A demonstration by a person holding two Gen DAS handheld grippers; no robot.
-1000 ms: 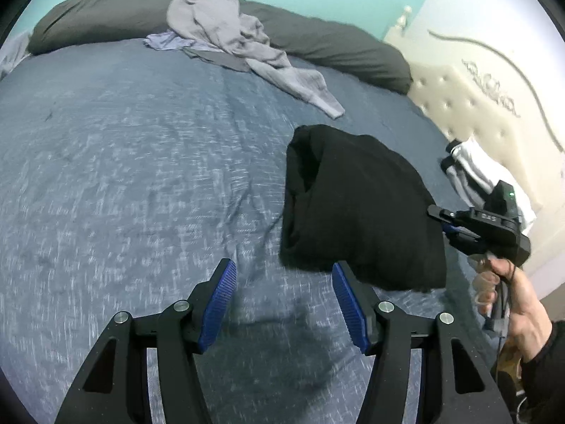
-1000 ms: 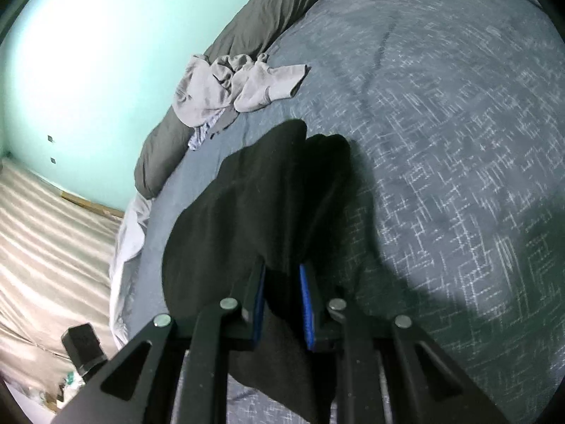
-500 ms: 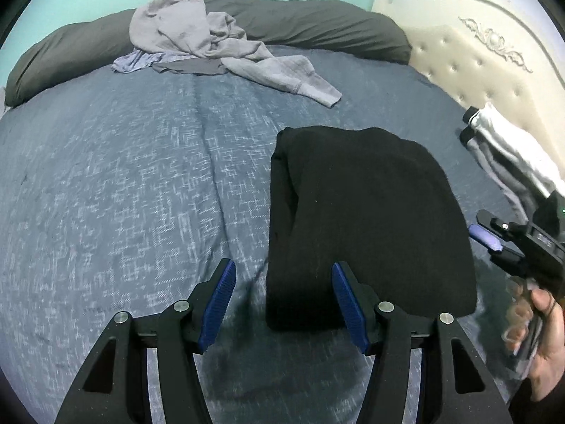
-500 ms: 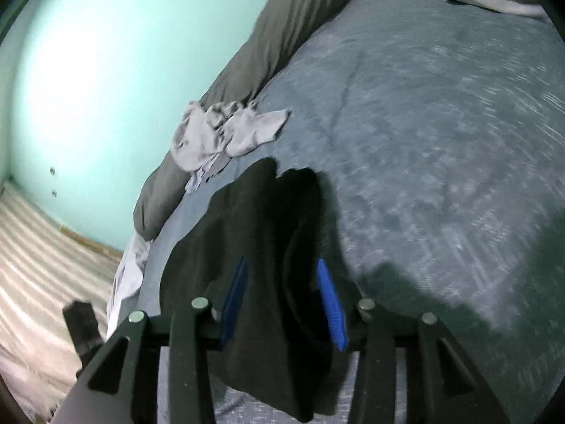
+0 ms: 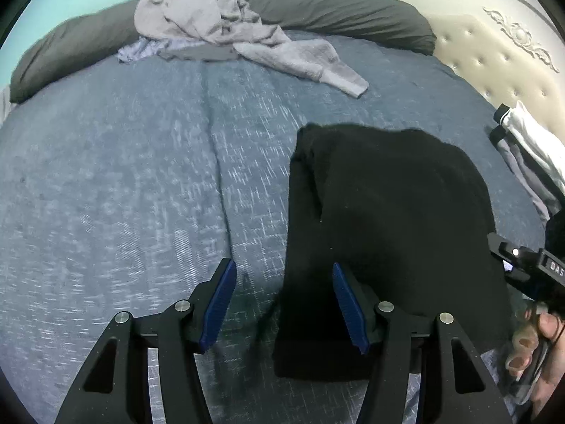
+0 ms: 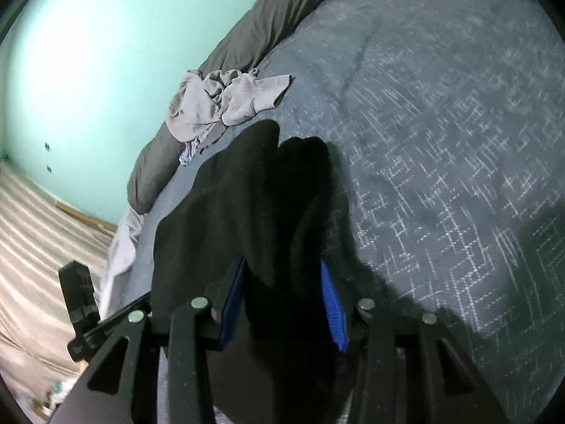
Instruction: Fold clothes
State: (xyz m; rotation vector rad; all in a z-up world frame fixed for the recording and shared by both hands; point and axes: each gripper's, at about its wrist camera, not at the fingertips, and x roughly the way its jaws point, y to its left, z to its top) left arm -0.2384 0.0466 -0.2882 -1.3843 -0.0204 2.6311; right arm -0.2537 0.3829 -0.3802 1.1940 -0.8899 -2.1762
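Observation:
A black folded garment (image 5: pixel 388 229) lies on the blue-grey bedcover (image 5: pixel 123 176). My left gripper (image 5: pixel 282 304) hangs open over its near left edge; one blue pad is above the cloth, the other above the bare cover. In the right wrist view the same black garment (image 6: pixel 240 205) runs between the parted pads of my right gripper (image 6: pixel 282 300). The cloth lies slack there and the pads do not press it. A hand (image 5: pixel 533 346) holds that gripper's handle at the right edge of the left wrist view.
A heap of grey clothes (image 5: pixel 219 28) lies at the far side against a long dark pillow (image 5: pixel 335 3). Folded white and grey items (image 5: pixel 529 148) sit by the cream headboard (image 5: pixel 494 53). Striped floor (image 6: pixel 31 247) shows past the bed's edge.
The right jaws, earlier pinched on the black garment's fold, have parted and let it go. My left gripper has slid over to the garment's near left edge.

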